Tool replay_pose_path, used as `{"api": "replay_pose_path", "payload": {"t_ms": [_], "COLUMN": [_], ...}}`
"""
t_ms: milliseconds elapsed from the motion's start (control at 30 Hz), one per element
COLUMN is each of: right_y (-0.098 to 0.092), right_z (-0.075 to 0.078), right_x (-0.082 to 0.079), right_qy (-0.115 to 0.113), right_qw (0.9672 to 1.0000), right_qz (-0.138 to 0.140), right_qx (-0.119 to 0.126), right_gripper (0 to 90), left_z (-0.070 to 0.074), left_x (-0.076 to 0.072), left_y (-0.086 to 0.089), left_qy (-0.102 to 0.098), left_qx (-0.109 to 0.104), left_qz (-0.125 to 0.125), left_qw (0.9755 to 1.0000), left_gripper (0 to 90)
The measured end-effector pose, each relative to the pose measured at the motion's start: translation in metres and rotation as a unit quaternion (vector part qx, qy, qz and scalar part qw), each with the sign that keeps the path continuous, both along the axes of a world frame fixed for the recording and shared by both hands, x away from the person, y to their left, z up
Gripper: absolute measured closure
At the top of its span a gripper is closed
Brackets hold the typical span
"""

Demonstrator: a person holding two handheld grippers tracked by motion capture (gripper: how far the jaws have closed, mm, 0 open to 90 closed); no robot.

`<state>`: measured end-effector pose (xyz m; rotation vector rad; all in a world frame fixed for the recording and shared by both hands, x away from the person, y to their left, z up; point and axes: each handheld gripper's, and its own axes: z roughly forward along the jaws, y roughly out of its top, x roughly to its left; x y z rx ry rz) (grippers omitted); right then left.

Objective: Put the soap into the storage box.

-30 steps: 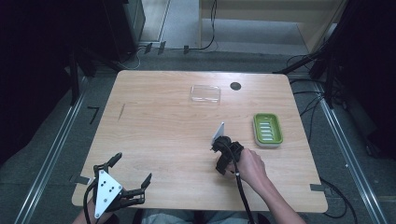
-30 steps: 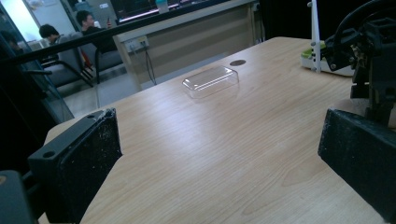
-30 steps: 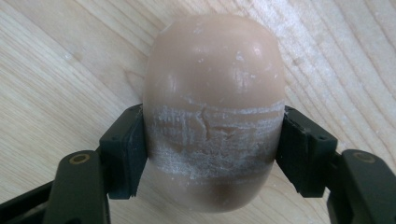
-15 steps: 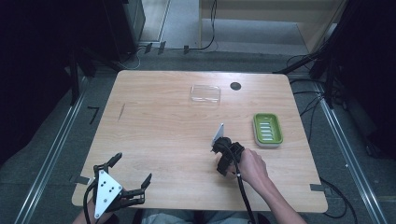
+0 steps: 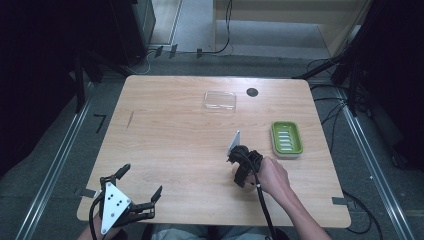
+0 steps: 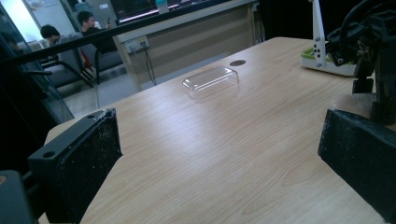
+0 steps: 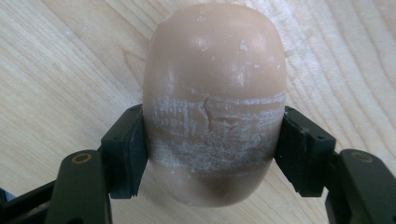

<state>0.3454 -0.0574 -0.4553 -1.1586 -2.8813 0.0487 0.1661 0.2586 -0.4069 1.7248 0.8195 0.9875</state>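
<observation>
A tan oval bar of soap lies on the wooden table, and my right gripper is shut on it, one pad pressing each long side. In the high view that right gripper points down at the table right of centre, with a hand behind it. Near the table's front left corner my left gripper stands open, its jaws wide apart with nothing between them. A green soap dish sits just right of the right gripper.
A clear plastic lid rests near the far edge, beside a round black hole. The left gripper view looks across bare wood to that lid and the right gripper. Cables run over the floor beyond the table.
</observation>
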Motion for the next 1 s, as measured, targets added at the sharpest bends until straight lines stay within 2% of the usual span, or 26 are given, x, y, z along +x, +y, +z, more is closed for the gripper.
{"api": "replay_pose_path", "payload": {"t_ms": [367,1000], "right_y": [-0.007,-0.017], "right_z": [0.013,0.024], "right_x": [0.002,0.009], "right_qy": [-0.007,-0.010], "right_qw": [1.0000,0.9999], "right_qz": [0.003,0.006], "right_qx": [0.004,-0.003], "right_gripper": [33.7,33.6], "left_z": [0.000,0.000], "left_x": [0.000,0.000], "left_y": [0.000,-0.001], "left_qy": [0.000,0.001], "left_qx": [0.001,0.003], "left_qz": [-0.001,0.000], "left_qw": [1.0000,1.0000], "left_gripper": [0.0,0.0]}}
